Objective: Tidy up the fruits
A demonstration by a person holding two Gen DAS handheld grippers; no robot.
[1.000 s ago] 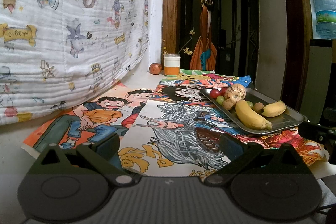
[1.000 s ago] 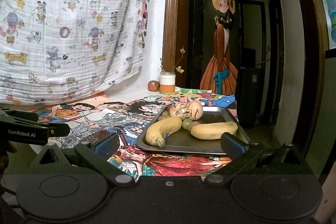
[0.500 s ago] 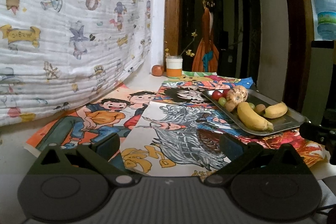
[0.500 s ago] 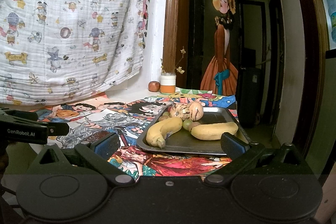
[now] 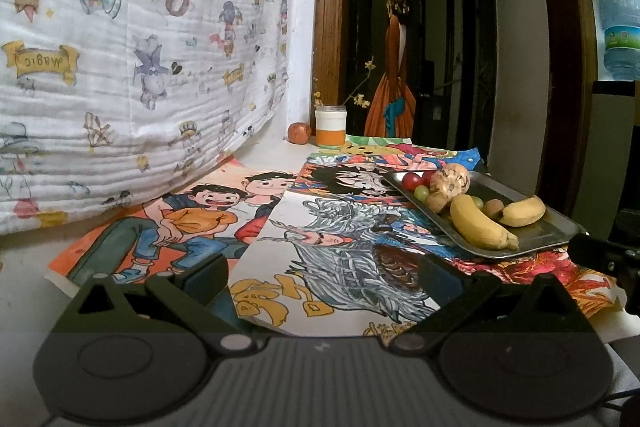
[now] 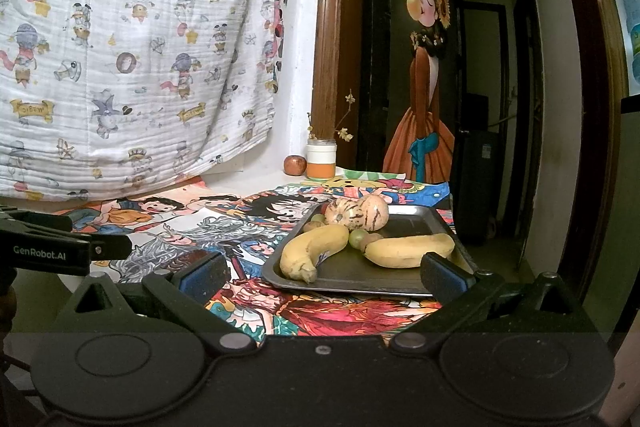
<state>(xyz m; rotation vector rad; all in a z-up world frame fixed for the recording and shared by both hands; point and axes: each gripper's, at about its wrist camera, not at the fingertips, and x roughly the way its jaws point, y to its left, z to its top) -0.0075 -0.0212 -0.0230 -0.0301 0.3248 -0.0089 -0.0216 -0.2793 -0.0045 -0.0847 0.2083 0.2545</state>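
- Left wrist view: a cartoon-printed blanket hangs along the wall, largest of all.
- Cartoon posters cover the tabletop.
- Left gripper hovers over the posters with jaws spread wide and nothing between them; the right gripper, just before the tray, is equally wide apart and empty.
- A metal tray lies on the posters, holding all the fruit.
- Two bananas lie side by side across the tray's near part.
- Two striped melons sit touching behind them.
- A jar with twigs stands by the door frame.
- A red apple rests just beside it.
- Grapes nestle among the fruit.
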